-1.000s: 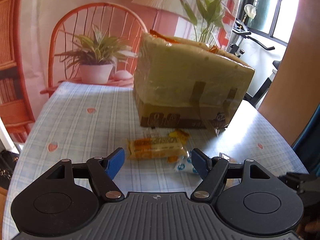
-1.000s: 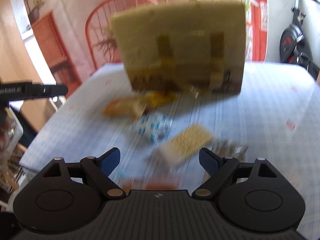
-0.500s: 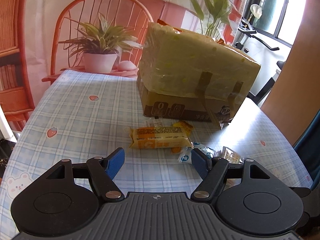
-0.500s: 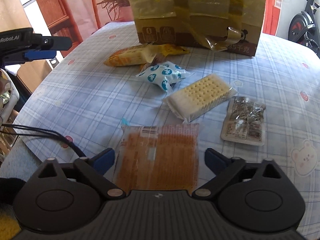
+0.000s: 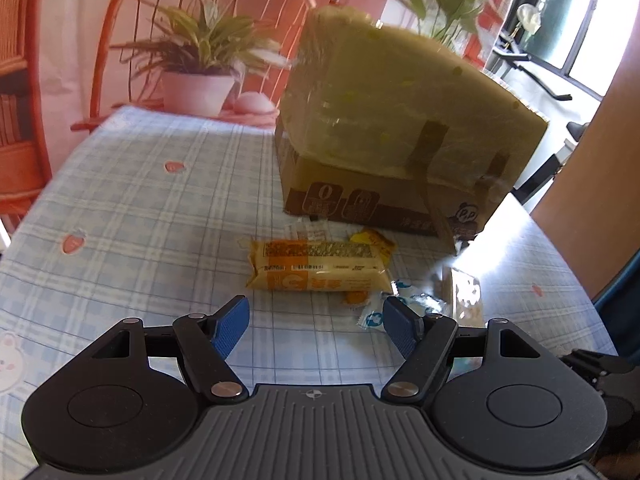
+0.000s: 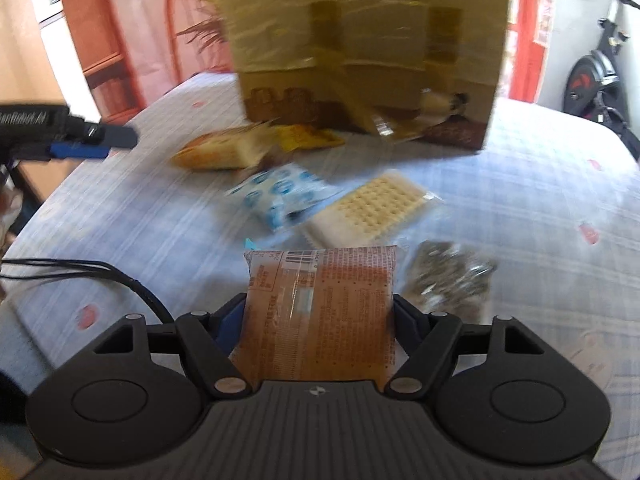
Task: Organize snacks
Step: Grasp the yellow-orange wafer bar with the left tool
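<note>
My right gripper (image 6: 318,320) is shut on an orange snack packet (image 6: 320,312) and holds it above the table. Beyond it lie a cracker pack (image 6: 370,210), a blue-and-white packet (image 6: 280,194), a dark foil packet (image 6: 450,276) and a yellow-orange bread pack (image 6: 224,150). The taped cardboard box (image 6: 364,52) stands behind them. My left gripper (image 5: 316,326) is open and empty, hovering just short of the yellow-orange bread pack (image 5: 318,266); the blue-and-white packet (image 5: 376,312) sits by its right finger. The box (image 5: 400,132) is beyond.
The table has a blue checked cloth (image 5: 140,208). A potted plant (image 5: 198,76) and an orange chair (image 5: 132,24) stand at the far left. An exercise bike (image 6: 596,80) stands to the right. The left gripper's side (image 6: 60,132) shows in the right wrist view.
My right gripper closed on the orange packet and lifted it off the table. My left gripper edged closer to the bread pack and stayed open.
</note>
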The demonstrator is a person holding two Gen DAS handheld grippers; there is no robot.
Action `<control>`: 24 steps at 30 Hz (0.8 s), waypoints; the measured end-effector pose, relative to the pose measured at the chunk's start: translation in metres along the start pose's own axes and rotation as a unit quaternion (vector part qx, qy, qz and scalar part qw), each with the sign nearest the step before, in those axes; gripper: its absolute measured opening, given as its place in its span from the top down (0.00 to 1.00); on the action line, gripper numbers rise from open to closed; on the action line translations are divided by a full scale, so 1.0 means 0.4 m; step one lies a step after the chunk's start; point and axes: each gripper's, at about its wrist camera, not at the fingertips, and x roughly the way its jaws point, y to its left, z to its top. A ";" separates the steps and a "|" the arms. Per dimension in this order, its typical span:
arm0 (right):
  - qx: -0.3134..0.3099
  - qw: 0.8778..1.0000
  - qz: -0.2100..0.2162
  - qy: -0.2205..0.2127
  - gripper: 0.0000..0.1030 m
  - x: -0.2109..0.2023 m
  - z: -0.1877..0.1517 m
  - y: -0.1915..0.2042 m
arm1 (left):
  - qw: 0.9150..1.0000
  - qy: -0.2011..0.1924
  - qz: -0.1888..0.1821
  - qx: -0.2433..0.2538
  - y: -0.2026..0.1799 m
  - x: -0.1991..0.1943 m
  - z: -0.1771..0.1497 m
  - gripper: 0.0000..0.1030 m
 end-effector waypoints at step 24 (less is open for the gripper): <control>0.024 0.999 0.034 -0.029 0.26 0.022 -0.012 -0.055 | 0.990 0.056 0.045 -0.118 -0.009 0.266 0.159 0.28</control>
